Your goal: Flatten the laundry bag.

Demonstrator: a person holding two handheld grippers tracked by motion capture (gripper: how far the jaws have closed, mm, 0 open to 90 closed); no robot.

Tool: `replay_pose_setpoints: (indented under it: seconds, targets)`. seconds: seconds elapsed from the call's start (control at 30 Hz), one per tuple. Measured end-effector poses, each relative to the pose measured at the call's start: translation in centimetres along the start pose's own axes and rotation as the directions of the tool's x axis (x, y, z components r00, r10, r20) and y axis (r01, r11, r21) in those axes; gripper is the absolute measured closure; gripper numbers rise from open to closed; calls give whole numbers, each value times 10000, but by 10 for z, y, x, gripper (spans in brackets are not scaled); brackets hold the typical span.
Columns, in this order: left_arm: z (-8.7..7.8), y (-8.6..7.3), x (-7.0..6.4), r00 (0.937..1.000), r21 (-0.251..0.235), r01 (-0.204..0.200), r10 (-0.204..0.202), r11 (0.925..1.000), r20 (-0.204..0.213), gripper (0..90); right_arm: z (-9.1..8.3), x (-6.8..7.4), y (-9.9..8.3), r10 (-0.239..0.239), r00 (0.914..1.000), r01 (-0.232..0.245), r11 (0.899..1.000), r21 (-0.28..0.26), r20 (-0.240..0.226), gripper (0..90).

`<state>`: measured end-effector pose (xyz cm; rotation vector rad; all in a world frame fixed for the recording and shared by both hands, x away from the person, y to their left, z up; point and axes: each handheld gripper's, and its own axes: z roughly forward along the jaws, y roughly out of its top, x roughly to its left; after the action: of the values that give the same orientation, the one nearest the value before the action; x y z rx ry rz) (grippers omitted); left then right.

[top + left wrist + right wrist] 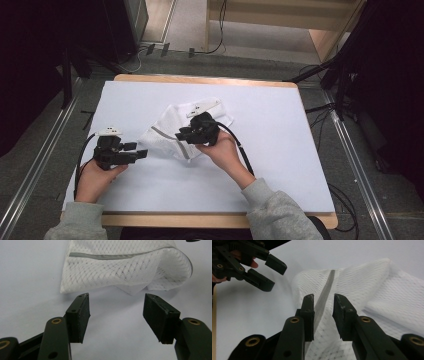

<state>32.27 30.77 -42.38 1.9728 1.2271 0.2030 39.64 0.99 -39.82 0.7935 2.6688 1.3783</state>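
Note:
A white mesh bag (167,131) with a grey strip (161,133) lies rumpled mid-table. My left gripper (136,150) stands open just left of the bag, its jaws wide apart above bare table in the left gripper view (116,312), short of the bag's near corner (120,267). My right gripper (181,136) hovers over the bag. In the right gripper view its jaws (324,312) sit a narrow gap apart, straddling the grey strip (328,282) on the mesh (374,290). The left gripper (273,275) appears at upper left there.
A white sheet (280,150) covers the wooden table (210,219). A white tag (202,106) lies at the bag's far edge. Cables and dark stands flank the table on the floor; a wooden shelf (320,35) stands behind.

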Motion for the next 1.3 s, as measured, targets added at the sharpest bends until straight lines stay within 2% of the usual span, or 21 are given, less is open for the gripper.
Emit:
replay_pose_setpoints:
  seconds: [0.2, 0.33, 0.57, 0.7, 0.8, 0.9, 0.97, 1.03, 1.13, 1.2, 1.3]
  targets:
    - [-3, 4, 5, 10000, -167, 73, -72, 9998, 37, 394, -12, -15, -8, 283, 9989, -285, 9996, 43, 368, 720]
    - [2, 7, 9, 9999, -140, 25, -23, 9999, 109, 388, -19, -29, -17, 561, 9963, -571, 9983, 134, 648, 715]
    - [22, 12, 13, 9987, 95, -310, 306, 9995, 405, 366, -26, -51, -34, 1157, 9843, -1214, 9920, 358, 1333, 646]
    - [32, 16, 15, 9980, 198, -432, 423, 9989, 477, 364, -32, -58, -41, 1208, 9764, -1289, 9911, 343, 1792, 614]
    - [39, 19, 17, 9979, 325, -362, 344, 9988, 551, 376, -36, -64, -46, 1364, 9703, -1454, 9889, 310, 1996, 614]
    - [45, 21, 19, 9982, 821, -5, -45, 9966, 602, 449, -40, -73, -52, 1569, 9625, -1675, 9854, 303, 2212, 614]
    - [49, 22, 18, 9985, 1011, -50, -6, 9949, 555, 519, -43, -79, -58, 1805, 9541, -1921, 9810, 261, 2391, 614]
    - [52, 23, 17, 9980, 1150, 5, -78, 9934, 626, 628, -46, -84, -62, 2026, 9470, -2149, 9764, 230, 2492, 612]
    - [56, 24, 16, 9975, 1403, 8, -108, 9901, 705, 807, -47, -91, -68, 2212, 9409, -2331, 9723, 168, 2564, 603]
    - [55, 25, 16, 9968, 1389, 79, -188, 9903, 775, 879, -47, -95, -70, 2304, 9367, -2420, 9702, 120, 2637, 593]
    - [47, 27, 18, 9957, 1115, 227, -325, 9935, 869, 896, -45, -99, -73, 2334, 9301, -2479, 9686, 160, 2835, 583]
